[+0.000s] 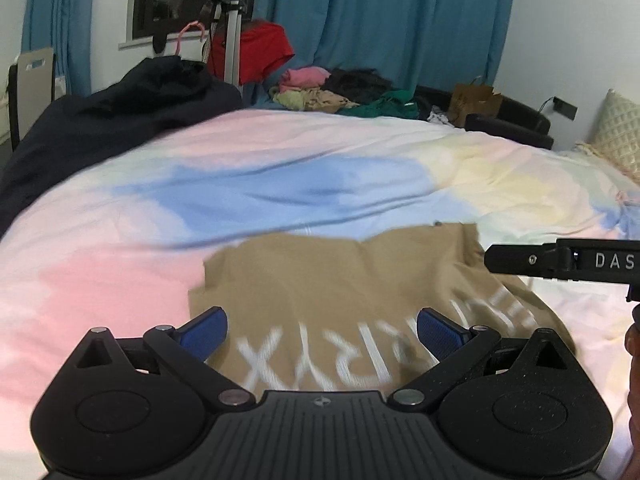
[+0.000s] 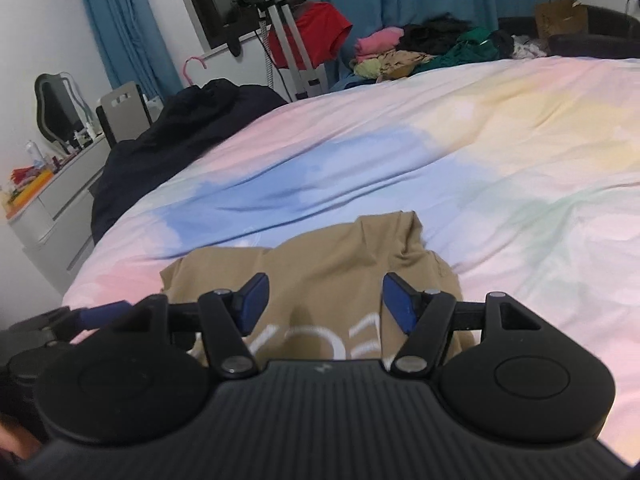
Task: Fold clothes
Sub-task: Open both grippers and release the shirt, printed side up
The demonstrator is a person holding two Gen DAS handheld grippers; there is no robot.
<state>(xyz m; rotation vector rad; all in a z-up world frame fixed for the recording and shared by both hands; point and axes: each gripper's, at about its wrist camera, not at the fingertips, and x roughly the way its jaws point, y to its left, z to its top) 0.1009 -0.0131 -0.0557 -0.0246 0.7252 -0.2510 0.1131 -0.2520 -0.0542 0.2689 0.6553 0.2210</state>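
A tan T-shirt (image 1: 332, 280) with white lettering lies partly folded on the pastel bed cover (image 1: 260, 176). It also shows in the right wrist view (image 2: 332, 256). My left gripper (image 1: 322, 330) is open and empty, just above the shirt's near part. My right gripper (image 2: 322, 300) is open and empty over the shirt's right side. The right gripper's black body (image 1: 560, 260) reaches in from the right in the left wrist view. The left gripper's body (image 2: 92, 316) shows at the left in the right wrist view.
A dark garment (image 1: 120, 112) lies heaped at the bed's far left. A pile of mixed clothes (image 1: 340, 92) sits at the far edge, with a red top (image 1: 260, 48) on a stand. A cream pillow (image 1: 616, 136) is at the right. A dresser (image 2: 48, 200) stands left of the bed.
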